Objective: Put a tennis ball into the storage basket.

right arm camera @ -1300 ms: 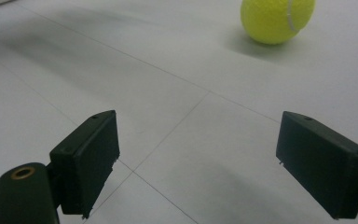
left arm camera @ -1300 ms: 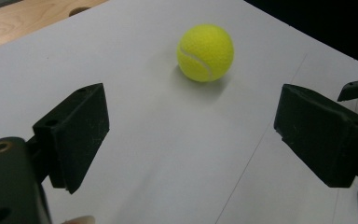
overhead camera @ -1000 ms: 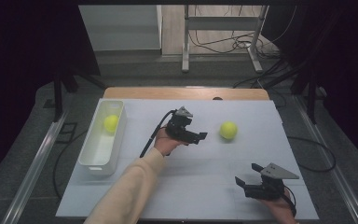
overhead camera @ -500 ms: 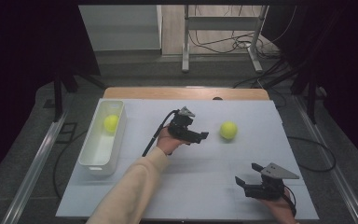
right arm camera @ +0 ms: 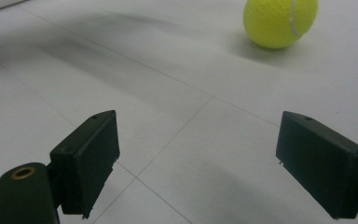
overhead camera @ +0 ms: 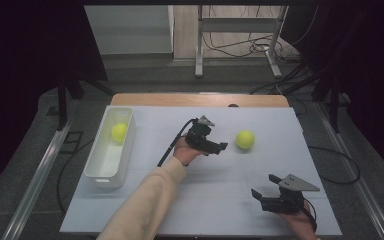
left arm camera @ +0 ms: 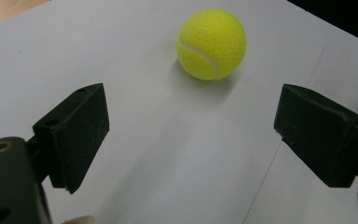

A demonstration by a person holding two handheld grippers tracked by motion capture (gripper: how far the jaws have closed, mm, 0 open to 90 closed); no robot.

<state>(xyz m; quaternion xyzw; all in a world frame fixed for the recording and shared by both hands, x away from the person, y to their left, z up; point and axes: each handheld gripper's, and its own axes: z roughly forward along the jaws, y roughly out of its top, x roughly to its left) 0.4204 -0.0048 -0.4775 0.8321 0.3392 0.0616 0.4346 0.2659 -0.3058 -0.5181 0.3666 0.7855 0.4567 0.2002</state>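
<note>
Nothing's really moved since a second ago: left gripper (overhead camera: 220, 147) wide open, empty, just short of the tennis ball (overhead camera: 245, 139), so no grab yet.

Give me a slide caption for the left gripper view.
Open left tongs aimed at a yellow tennis ball lying just ahead on the white table, nothing between the jaws.

Ball: we see a yellow tennis ball (left arm camera: 211, 43) lying on the white table (left arm camera: 135, 56), ahead of our left gripper (left arm camera: 193, 135).
Jaws: ours stand wide apart, with nothing between them.
Gap: the ball sits beyond the tips, apart from both.
Corner: a pale shape at the bottom edge, perhaps a fingertip (left arm camera: 77, 220).
</note>
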